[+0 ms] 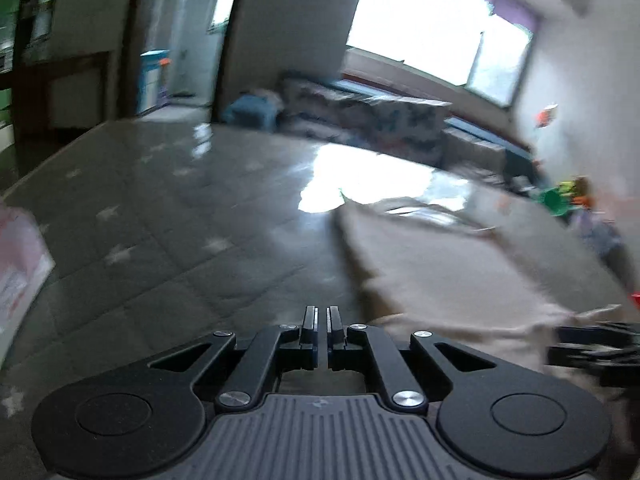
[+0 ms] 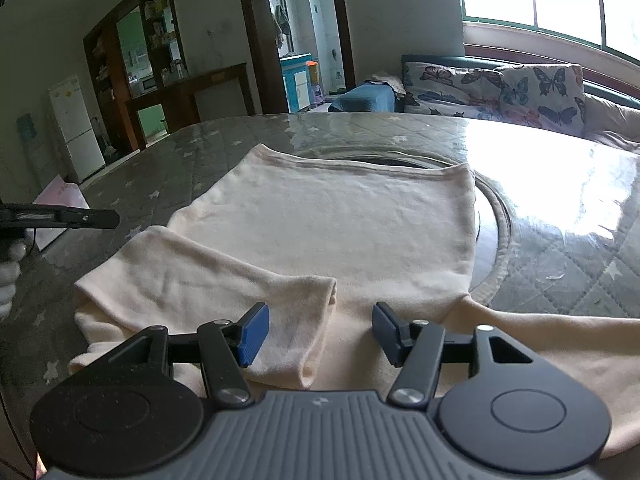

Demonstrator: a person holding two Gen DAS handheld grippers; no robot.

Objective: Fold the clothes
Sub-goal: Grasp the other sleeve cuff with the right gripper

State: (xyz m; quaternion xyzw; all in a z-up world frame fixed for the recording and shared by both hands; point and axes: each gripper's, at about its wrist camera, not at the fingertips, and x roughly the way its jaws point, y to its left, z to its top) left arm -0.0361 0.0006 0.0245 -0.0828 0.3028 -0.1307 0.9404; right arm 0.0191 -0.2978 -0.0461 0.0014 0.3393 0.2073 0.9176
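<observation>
Cream knit garment (image 2: 320, 220) spread flat on the grey star-quilted desk (image 2: 160, 184) under a glossy clear cover.

The right gripper (image 2: 320, 334) hovers low over the garment's near edge, its blue-padded fingers (image 2: 252, 336) wide apart and holding nothing; one sleeve (image 2: 208, 284) lies folded across the body just ahead of the left pad. The left gripper (image 1: 322, 322), beside the garment's left edge above bare desk, has its fingers nearly closed with only a thin gap, empty. The left view is blurred.
</observation>
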